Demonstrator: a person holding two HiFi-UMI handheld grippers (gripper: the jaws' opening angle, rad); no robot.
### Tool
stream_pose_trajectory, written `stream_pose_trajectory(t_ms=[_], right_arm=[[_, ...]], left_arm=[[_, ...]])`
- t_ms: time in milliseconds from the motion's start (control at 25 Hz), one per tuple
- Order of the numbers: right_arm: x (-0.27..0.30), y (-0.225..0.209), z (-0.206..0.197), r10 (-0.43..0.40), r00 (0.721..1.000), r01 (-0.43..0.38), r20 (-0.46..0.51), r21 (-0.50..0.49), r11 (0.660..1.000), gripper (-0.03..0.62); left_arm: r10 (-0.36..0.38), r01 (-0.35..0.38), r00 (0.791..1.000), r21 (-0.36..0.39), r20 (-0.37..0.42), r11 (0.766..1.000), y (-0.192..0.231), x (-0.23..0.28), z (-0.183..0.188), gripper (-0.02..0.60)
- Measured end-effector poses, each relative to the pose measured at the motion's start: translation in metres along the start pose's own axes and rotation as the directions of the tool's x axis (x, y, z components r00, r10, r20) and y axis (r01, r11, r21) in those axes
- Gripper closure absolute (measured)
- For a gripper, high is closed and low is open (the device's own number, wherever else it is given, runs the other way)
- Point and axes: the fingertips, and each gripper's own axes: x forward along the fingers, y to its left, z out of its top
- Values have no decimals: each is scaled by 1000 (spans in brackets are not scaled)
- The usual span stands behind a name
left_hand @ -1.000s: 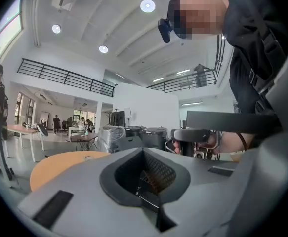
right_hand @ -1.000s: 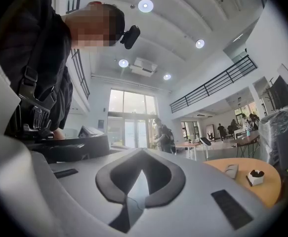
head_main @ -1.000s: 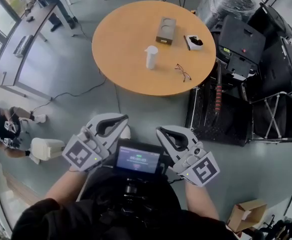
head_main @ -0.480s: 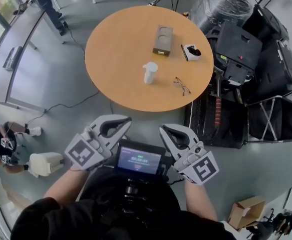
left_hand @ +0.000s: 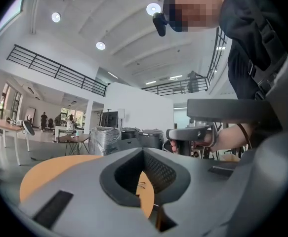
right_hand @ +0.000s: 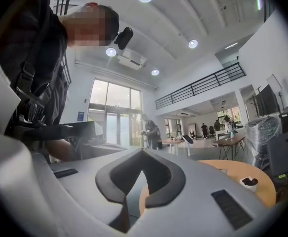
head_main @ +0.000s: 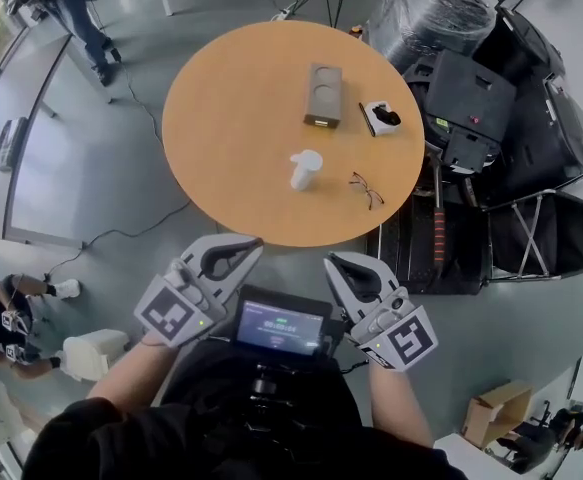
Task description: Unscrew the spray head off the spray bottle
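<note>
The spray bottle (head_main: 301, 176) stands upright near the middle of the round table (head_main: 211, 118), well apart from both grippers, which hang close to the person's chest on either side of a small screen (head_main: 277, 326). The left gripper (head_main: 252, 244) has its jaws pressed together with nothing between them, and the right gripper (head_main: 332, 262) is the same: closed and empty. The unscrewing is not yet begun, so the risks all lie ahead. Reaching in without first parting the jaws would likely knock the light-looking bottle over rather than take hold of it. The bottle looks smooth and round, so if 1 gripper clamps the body too weakly, twisting the spray head (head_main: 308, 157) would probably just spin the whole bottle. A toppled bottle could roll into the glasses (head_main: 367, 189) near it, or toward the box (head_main: 323, 95) and small white case (head_main: 381, 116) farther back
</note>
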Motion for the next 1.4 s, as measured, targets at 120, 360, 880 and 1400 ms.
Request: stream_pose_trajectory(t_ms=[120, 360, 880, 1400], right_arm=[[15, 0, -5, -26, 1000, 26, -9, 2, 1000, 576], [33, 6, -12, -56, 998, 56, -22, 4, 998, 577], [42, -36, -17, -75, 997, 75, -28, 7, 997, 576], [55, -134, -34, 3, 999, -2, -39, 25, 1000, 576]], left_arm=[[-19, 19, 1000, 0, -6, 1000, 15, -7, -4, 575], [-45, 45, 999, -6, 2, 999, 31, -17, -8, 575], [-54, 54, 998, -15, -17, 998, 44, 16, -14, 575], [4, -4, 1000, -12, -17, 1000, 74, 116, -23, 575]])
